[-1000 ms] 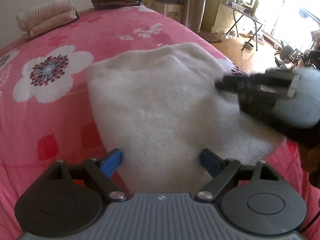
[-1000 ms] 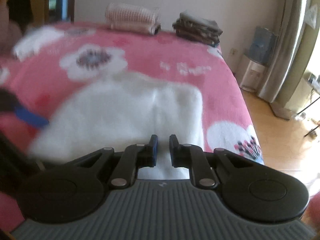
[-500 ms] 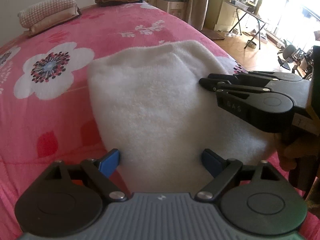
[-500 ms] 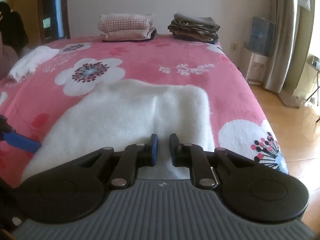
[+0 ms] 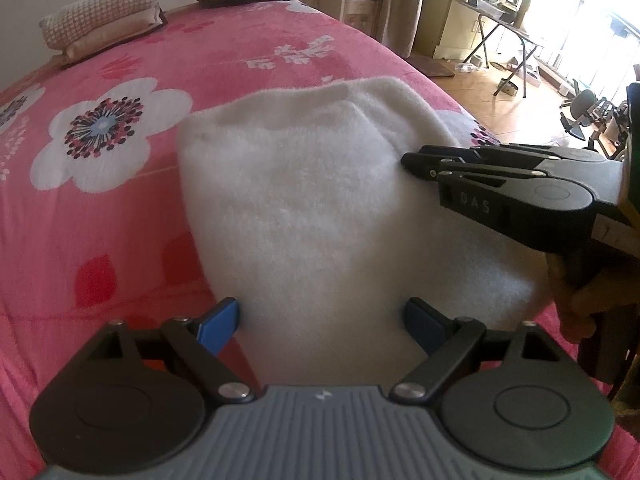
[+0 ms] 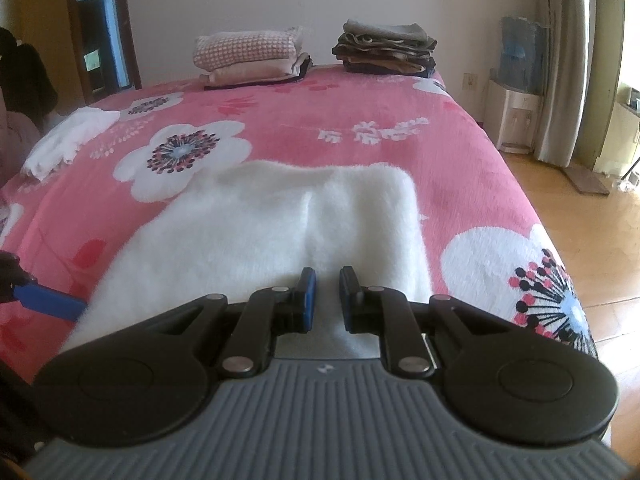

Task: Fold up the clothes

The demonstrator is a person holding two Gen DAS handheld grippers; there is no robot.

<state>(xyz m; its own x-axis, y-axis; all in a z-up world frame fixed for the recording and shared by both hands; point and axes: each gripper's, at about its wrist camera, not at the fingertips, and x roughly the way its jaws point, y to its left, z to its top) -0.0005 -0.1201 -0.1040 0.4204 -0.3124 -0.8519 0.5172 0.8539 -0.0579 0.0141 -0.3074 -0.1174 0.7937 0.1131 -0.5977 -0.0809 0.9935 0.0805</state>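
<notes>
A fluffy white garment (image 5: 320, 200) lies flat on the pink flowered bedspread (image 5: 120, 240), its far end rounded by a fold. My left gripper (image 5: 320, 320) hovers over its near end, open wide, one blue pad near the left edge and the other over the cloth, gripping nothing. My right gripper (image 6: 327, 296) is over the garment (image 6: 280, 232) near its right edge. Its jaws are almost together with a narrow gap and nothing pinched. From the left wrist view the right gripper (image 5: 416, 162) reaches in sideways, held by a hand (image 5: 580, 308). A blue left finger (image 6: 48, 302) shows at the garment's left edge.
Two folded stacks sit at the bed's far end: a pink checked one (image 6: 250, 56) and a brown one (image 6: 386, 50). A crumpled white cloth (image 6: 68, 140) lies far left. The bed's right edge drops to wooden floor (image 6: 580, 208), with a curtain (image 6: 568, 80) and folding table (image 5: 512, 44) beyond.
The right gripper swung in blurred, rolled level and settled a little lower over the garment's right side. The left gripper stayed put and open.
</notes>
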